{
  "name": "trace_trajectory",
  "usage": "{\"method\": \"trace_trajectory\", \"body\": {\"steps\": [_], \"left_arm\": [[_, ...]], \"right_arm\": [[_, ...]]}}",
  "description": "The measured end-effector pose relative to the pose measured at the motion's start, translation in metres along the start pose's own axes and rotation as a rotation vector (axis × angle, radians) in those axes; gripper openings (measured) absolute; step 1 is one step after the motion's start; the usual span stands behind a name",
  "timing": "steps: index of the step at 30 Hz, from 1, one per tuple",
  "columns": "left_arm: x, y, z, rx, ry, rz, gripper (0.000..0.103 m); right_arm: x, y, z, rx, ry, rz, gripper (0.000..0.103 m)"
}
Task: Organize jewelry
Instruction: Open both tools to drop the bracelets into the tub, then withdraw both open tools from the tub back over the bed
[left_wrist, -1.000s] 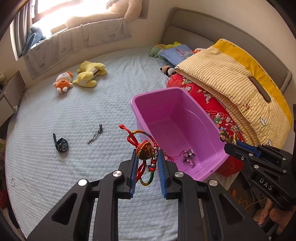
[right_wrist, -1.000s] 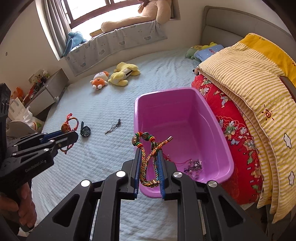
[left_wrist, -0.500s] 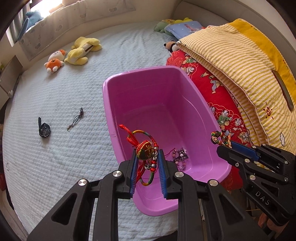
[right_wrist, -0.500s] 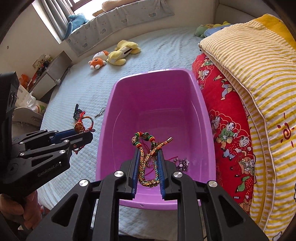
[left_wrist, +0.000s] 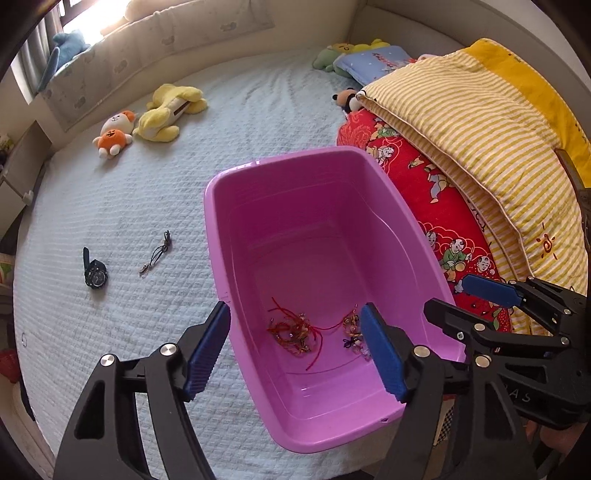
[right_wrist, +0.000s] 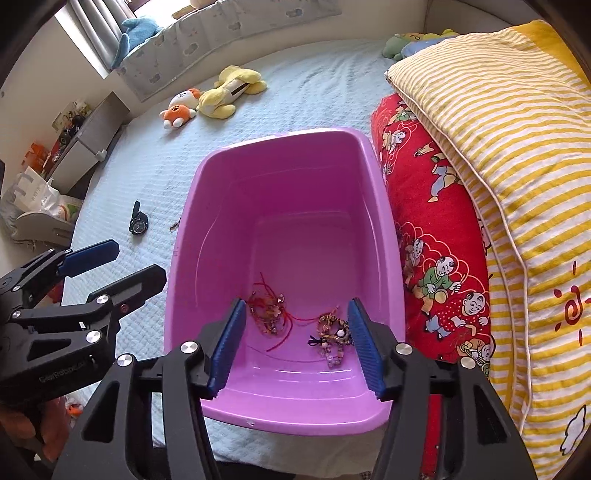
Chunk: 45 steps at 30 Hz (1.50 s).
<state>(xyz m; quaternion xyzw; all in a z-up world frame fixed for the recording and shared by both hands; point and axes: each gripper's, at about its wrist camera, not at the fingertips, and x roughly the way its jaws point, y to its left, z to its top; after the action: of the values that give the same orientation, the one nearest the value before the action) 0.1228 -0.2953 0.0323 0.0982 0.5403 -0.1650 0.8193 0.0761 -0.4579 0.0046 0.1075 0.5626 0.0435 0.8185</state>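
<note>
A pink plastic bin (left_wrist: 280, 158) (right_wrist: 277, 138) stands on the pale blue bedspread. My left gripper (left_wrist: 293, 310) hangs over its near end with the jaws opening and nothing between them. A red string bracelet (left_wrist: 291, 332) (right_wrist: 267, 314) lies loose on the bin floor. My right gripper (right_wrist: 296, 302) is also over the bin, its jaws opening and empty. A braided beaded bracelet (right_wrist: 332, 328) (left_wrist: 351, 325) lies below it beside a small purple bead piece (right_wrist: 330, 354). A black watch (left_wrist: 95, 275) (right_wrist: 137, 225) and a dark cord (left_wrist: 157, 254) rest on the bed left of the bin.
Each gripper shows in the other's view: the right gripper (left_wrist: 461, 299), the left gripper (right_wrist: 136, 264). A red printed quilt (left_wrist: 424, 192) and a yellow striped blanket (left_wrist: 480, 129) press against the bin's right side. Plush toys (left_wrist: 168, 114) lie further back. A bedside cabinet (right_wrist: 85, 147) stands left.
Both grippers moved over the bin, then opened. The red string bracelet and the braided bracelet fell from between the pads onto the bin floor.
</note>
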Motion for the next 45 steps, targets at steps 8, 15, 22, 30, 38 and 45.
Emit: {"method": "trace_trajectory", "body": {"steps": [8,15,22,30,38,45], "left_arm": [[-0.004,0.008,-0.003,-0.049,0.012,-0.006,0.073],[-0.011,0.017,-0.007,-0.076,0.012,-0.001,0.074],[-0.019,0.023,-0.018,-0.099,0.016,0.012,0.075],[-0.031,0.032,-0.037,-0.095,0.022,0.026,0.075],[-0.043,0.042,-0.061,-0.081,0.043,0.052,0.080],[-0.042,0.052,-0.091,-0.106,0.082,0.069,0.084]], "right_arm": [[-0.001,-0.001,-0.005,0.016,0.018,0.002,0.057],[-0.002,0.008,-0.010,0.013,0.028,0.006,0.057],[-0.009,0.019,-0.014,-0.002,0.033,0.002,0.062],[-0.021,0.030,-0.027,0.011,0.018,-0.005,0.063],[-0.025,0.044,-0.054,0.032,0.041,0.041,0.066],[-0.017,0.060,-0.090,-0.028,0.098,0.051,0.067]]}}
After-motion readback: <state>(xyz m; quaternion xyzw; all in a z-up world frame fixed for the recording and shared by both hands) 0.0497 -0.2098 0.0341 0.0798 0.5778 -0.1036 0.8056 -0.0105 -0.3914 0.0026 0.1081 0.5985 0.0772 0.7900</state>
